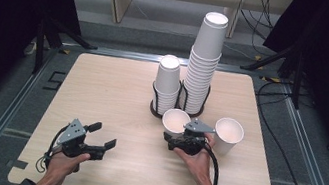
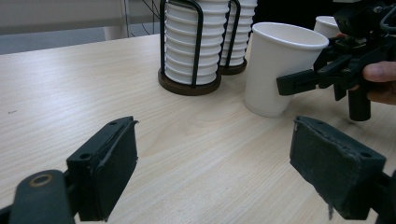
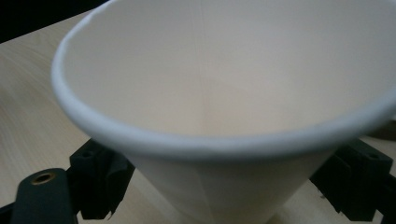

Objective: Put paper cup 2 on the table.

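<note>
Right gripper view: paper cup [image 3: 224, 140], mouth up, wall between the two jaws of the right tool [image 3: 229, 186], which look closed against it. High view: same cup [image 1: 176, 121] on the worktop [image 1: 112, 89], just in front of the wire rack [image 1: 180, 106] holding two inverted stacks, short stack [image 1: 167, 83] and tall stack [image 1: 204, 63]; second loose cup [image 1: 228, 135] just right of the right tool [image 1: 176, 139]. Left tool [image 1: 104, 134] well apart at the near left, jaws spread, empty. Likely step: lifting the gripped cup. Handling note: thin wall, squeeze lightly, keep it upright, clear the rack and neighbouring cup
</note>
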Action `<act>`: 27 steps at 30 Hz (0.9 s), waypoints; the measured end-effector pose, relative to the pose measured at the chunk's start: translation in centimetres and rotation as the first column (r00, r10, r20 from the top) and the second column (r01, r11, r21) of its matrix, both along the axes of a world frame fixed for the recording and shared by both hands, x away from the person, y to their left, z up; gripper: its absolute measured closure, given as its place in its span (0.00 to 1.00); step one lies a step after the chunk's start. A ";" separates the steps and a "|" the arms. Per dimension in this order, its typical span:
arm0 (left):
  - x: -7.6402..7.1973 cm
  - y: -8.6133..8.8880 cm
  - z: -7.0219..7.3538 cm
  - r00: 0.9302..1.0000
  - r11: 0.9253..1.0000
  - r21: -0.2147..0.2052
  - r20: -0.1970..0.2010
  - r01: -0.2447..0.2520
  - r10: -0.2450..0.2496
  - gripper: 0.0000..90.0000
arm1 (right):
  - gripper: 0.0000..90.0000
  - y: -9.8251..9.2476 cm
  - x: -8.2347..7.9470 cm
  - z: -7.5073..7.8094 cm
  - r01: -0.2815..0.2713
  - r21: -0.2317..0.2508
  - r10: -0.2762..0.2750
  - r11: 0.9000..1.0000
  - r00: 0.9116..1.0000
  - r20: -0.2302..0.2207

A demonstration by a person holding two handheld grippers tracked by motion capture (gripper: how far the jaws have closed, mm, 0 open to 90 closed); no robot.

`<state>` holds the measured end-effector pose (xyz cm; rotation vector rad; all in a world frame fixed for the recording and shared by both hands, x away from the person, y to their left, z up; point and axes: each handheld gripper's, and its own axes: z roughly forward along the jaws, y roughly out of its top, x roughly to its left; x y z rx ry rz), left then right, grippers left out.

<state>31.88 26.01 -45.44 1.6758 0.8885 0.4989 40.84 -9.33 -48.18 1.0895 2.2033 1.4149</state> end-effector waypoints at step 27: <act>-0.3 -0.3 -0.3 1.000 1.000 0.027 -0.020 0.008 -0.007 0.16 | 0.17 -3.2 -6.8 2.3 -0.027 -0.065 0.022 0.998 0.997 -0.078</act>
